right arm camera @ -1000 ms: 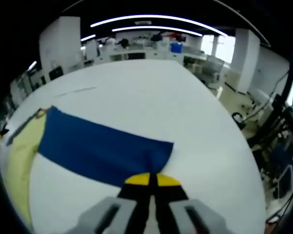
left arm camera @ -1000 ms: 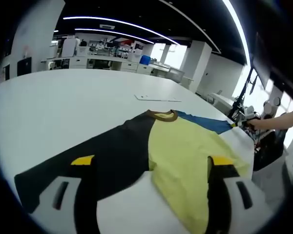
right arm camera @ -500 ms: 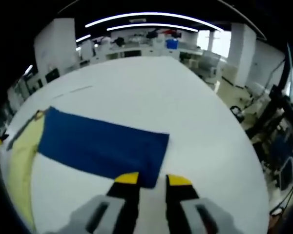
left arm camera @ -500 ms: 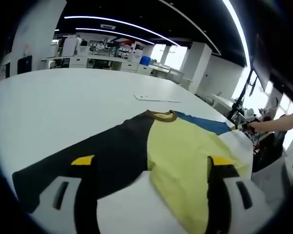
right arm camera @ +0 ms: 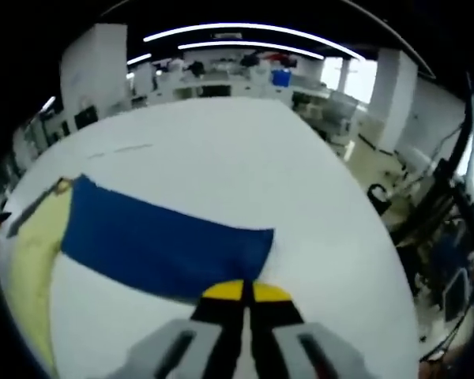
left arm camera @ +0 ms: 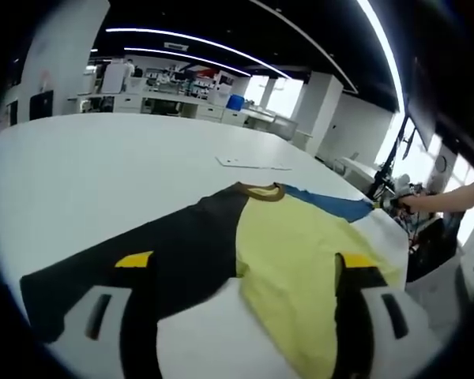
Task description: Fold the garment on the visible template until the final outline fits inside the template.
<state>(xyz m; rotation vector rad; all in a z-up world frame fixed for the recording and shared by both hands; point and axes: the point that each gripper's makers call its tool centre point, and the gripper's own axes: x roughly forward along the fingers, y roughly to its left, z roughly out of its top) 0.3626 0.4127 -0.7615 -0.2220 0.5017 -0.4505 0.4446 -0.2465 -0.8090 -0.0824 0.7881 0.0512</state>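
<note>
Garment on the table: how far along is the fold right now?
Barely started. The garment lies spread flat on the white table, its black sleeve and blue sleeve both stretched out, no fold visible. In hand: the right tongs are shut at the blue sleeve's cuff edge, while the left tongs stand open over the hem. All folding remains.

No readable text, labels, numbers or signs in either view

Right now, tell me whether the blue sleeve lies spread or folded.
Spread: the blue sleeve lies flat on the white table, its end at the shut right tongs.
</note>
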